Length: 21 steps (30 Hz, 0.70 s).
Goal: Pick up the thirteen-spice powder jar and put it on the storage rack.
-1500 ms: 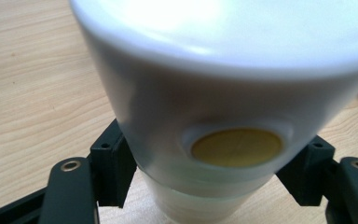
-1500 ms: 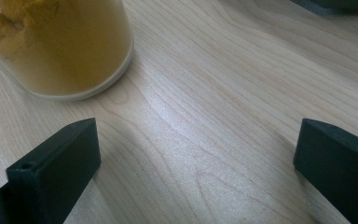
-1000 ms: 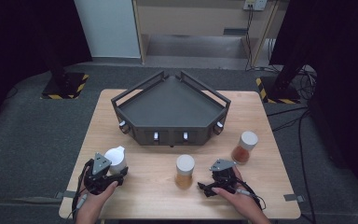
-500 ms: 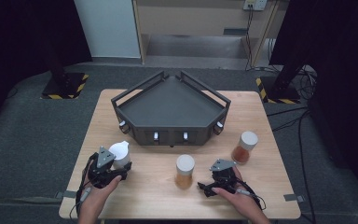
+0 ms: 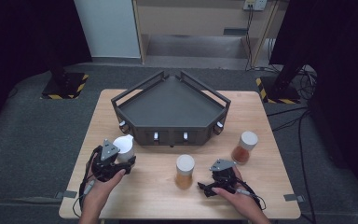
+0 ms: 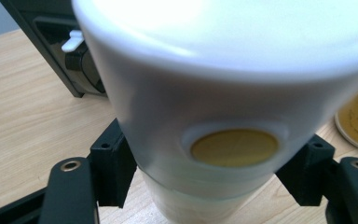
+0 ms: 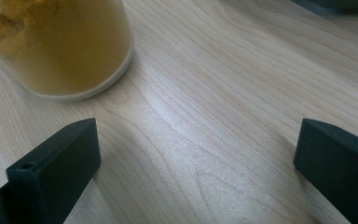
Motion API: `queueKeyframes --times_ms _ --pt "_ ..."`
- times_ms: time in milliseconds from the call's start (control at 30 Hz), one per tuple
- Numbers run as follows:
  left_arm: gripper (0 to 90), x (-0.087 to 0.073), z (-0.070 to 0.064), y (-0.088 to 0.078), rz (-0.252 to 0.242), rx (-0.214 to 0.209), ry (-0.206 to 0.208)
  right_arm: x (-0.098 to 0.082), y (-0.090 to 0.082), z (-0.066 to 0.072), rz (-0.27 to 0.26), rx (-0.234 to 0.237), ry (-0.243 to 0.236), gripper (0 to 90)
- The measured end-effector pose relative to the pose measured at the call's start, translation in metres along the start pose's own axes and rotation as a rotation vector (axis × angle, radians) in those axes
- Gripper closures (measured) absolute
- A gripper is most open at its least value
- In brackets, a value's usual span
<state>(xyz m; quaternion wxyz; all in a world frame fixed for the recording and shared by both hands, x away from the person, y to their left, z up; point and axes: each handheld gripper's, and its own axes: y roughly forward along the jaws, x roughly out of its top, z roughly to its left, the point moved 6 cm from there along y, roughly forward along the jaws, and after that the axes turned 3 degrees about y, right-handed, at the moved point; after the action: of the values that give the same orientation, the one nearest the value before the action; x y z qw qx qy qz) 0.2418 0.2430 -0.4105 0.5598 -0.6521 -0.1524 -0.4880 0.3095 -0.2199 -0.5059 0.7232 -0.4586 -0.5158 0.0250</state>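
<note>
White jar (image 5: 124, 147) sits in the left tongs (image 5: 121, 161), at about 8 o'clock on the bench (image 5: 144, 196), just in front of the left corner of the dark tray. In the left gripper view the jar (image 6: 223, 107) stands between the two black jaws, which press it on both sides; a round yellow-brown spot shows on its wall, and its base is close to the wood, contact not clear. It looks tilted toward the camera.

Yellow-powder jar with white lid (image 5: 185, 171) stands upright at 6 o'clock, between the two hands, apart from both tongs. In the right gripper view its lower wall (image 7: 60, 46) lies at 11 o'clock, beyond the left jaw and not touching it.

Right tongs (image 5: 214, 182) rest low on the bench at 5 o'clock, jaws spread wide with bare wood between them.

Orange-powder jar with white lid (image 5: 245, 147) stands upright at 4 o'clock, near the right front corner of the tray.

Dark grey angular tray (image 5: 168, 105) with rail edges occupies the centre to 12 o'clock.
</note>
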Motion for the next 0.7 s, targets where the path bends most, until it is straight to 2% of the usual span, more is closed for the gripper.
queueKeyframes --times_ms 700 --pt "29.2 0.024 -0.003 -0.005 -0.017 -0.010 0.025 0.000 0.000 0.000 0.000 0.000 0.000 0.6"
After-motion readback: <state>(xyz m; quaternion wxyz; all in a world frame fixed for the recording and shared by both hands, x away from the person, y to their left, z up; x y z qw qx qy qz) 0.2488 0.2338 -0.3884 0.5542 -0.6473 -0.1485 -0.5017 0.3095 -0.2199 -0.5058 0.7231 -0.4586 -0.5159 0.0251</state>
